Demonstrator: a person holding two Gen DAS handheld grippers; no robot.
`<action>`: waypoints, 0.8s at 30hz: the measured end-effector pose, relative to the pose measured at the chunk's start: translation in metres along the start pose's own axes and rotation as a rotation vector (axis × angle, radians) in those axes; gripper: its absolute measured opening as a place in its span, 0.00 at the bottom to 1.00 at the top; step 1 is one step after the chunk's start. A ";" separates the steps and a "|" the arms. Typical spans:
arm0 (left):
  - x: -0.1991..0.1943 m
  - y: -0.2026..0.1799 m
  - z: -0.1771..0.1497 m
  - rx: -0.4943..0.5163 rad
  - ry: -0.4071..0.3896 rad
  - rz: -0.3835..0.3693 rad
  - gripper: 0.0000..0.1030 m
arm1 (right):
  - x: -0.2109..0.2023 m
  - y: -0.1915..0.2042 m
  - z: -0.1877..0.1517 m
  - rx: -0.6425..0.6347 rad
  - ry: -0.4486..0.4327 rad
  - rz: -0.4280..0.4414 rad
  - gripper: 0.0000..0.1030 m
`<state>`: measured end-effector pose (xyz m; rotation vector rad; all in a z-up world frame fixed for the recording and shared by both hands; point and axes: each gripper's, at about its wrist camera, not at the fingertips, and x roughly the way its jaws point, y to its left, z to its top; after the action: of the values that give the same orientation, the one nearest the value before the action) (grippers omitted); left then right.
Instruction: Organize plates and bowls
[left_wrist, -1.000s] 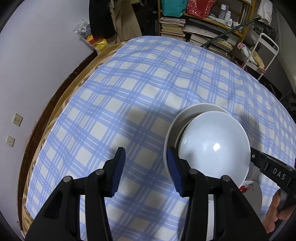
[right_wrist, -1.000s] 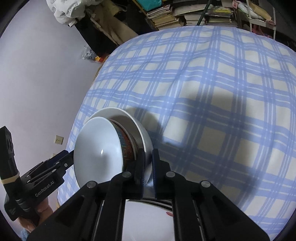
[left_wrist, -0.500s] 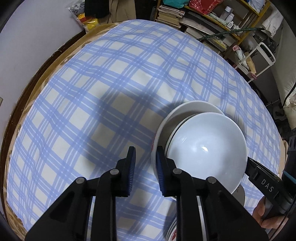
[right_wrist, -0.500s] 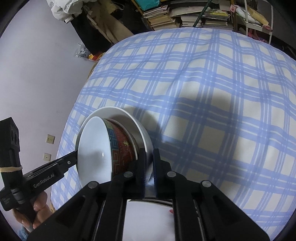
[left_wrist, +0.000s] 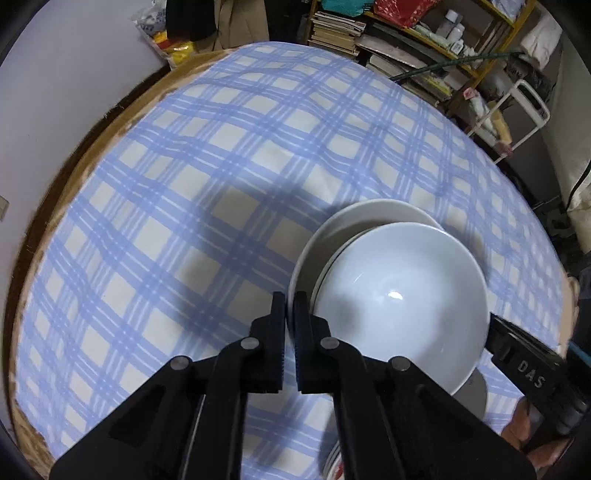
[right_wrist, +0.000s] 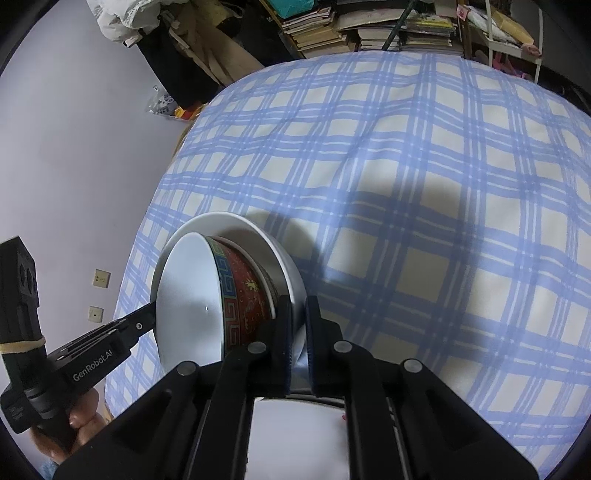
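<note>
A white plate carries a bowl that is white inside and red with a patterned band outside. Both are held above the blue checked tablecloth. My left gripper is shut on the plate's left rim. My right gripper is shut on the plate's rim on the opposite side. Each gripper shows in the other's view, the right one and the left one. Another white dish lies below the right gripper, mostly hidden.
A round table edge runs along the left by the wall. Shelves with stacked books and a white cart stand beyond the table. A red-marked dish rim peeks out at the bottom.
My left gripper's jaws have closed from wide open onto the plate's rim. The plate and bowl have risen and tilted, showing more of the bowl's red side. The right gripper stayed shut.
</note>
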<state>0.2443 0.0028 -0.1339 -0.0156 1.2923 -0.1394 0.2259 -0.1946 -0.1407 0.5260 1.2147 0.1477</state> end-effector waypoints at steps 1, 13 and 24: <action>-0.001 0.000 0.000 -0.004 0.000 -0.002 0.01 | -0.001 0.000 0.001 0.004 0.001 -0.003 0.10; -0.034 0.003 -0.006 -0.012 -0.031 -0.001 0.02 | -0.025 0.012 0.001 -0.019 0.008 -0.024 0.10; -0.081 -0.013 -0.036 0.015 -0.082 -0.020 0.02 | -0.074 0.020 -0.029 -0.037 -0.023 -0.044 0.09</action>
<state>0.1864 0.0013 -0.0654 -0.0209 1.2097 -0.1641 0.1760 -0.1963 -0.0750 0.4670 1.1983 0.1258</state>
